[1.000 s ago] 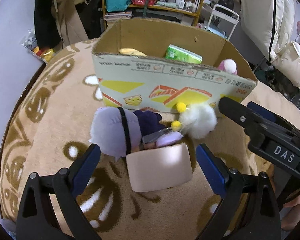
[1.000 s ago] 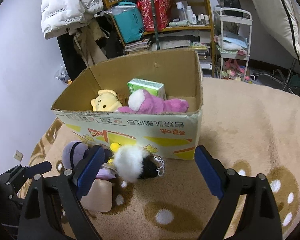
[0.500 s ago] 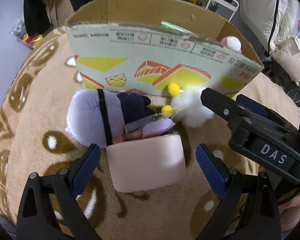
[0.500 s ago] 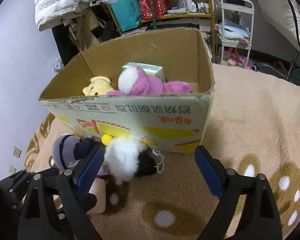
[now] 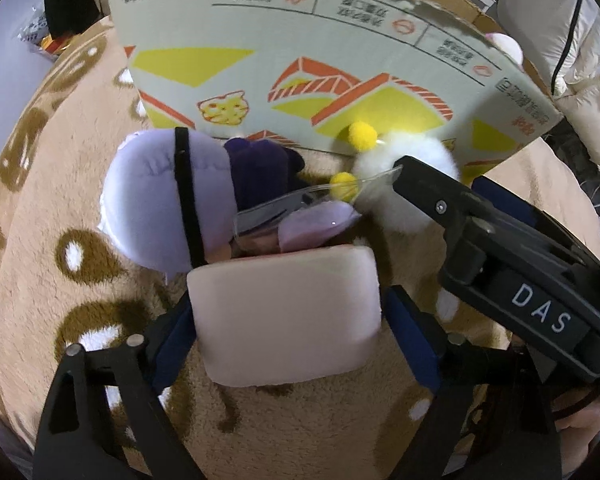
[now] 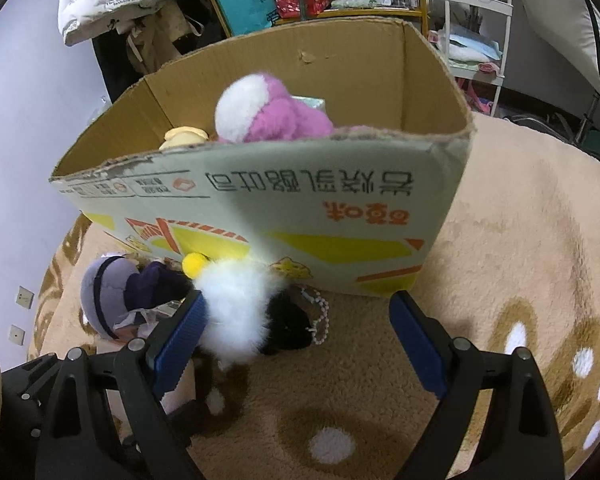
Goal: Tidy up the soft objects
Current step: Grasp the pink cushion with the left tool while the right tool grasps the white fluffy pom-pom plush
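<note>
Closing around the pink foam block point(image 5: 284, 316), the left gripper point(image 5: 290, 322) straddles its flanks; light and squashy, it suits gentle mid-side pressure. The right gripper point(image 6: 296, 342) gapes empty.

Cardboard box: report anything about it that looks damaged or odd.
The cardboard box has a ragged, torn top rim, roughest at the near right corner. Its printing reads upside down, so it stands inverted with the bottom cut open. A small hole marks the back wall.
</note>
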Demonstrator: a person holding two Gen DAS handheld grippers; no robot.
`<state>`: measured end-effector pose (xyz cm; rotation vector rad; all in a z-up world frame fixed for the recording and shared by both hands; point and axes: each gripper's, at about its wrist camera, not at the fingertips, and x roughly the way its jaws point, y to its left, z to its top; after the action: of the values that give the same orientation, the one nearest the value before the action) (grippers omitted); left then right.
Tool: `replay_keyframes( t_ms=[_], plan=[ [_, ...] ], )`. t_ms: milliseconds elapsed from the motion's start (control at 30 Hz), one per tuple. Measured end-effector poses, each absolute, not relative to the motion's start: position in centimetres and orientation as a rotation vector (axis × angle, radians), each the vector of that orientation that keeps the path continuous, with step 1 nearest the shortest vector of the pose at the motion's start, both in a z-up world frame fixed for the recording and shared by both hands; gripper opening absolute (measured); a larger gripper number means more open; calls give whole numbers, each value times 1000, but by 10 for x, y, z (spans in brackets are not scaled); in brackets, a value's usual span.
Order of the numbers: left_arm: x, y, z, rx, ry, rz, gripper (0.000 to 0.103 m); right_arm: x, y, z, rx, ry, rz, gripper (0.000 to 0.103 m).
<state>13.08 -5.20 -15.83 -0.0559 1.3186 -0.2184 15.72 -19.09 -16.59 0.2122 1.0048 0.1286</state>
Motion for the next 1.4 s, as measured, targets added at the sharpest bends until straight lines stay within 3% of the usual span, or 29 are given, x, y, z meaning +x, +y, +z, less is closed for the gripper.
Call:
replay_keyframes(
  t_ms=[67,400,533,667,1400],
  plan=[
    [132,-51,-160,-65,1320,-205,80,158,-188,-167,196,1012,119,90],
    [135,-39,-160,-76,1317,-219,74,162,-193,-175,239,1035,122,84],
    [137,-42,-159,-90,1322,-217,74,163,-193,-177,244,1045,124,70],
    [138,-40,-160,-88,1324,-217,74,166,-181,-181,198,1075,122,39],
    [124,-42,-144,-41,1266,-220,59,145,-203,-159,199,1036,95,36]
  ],
)
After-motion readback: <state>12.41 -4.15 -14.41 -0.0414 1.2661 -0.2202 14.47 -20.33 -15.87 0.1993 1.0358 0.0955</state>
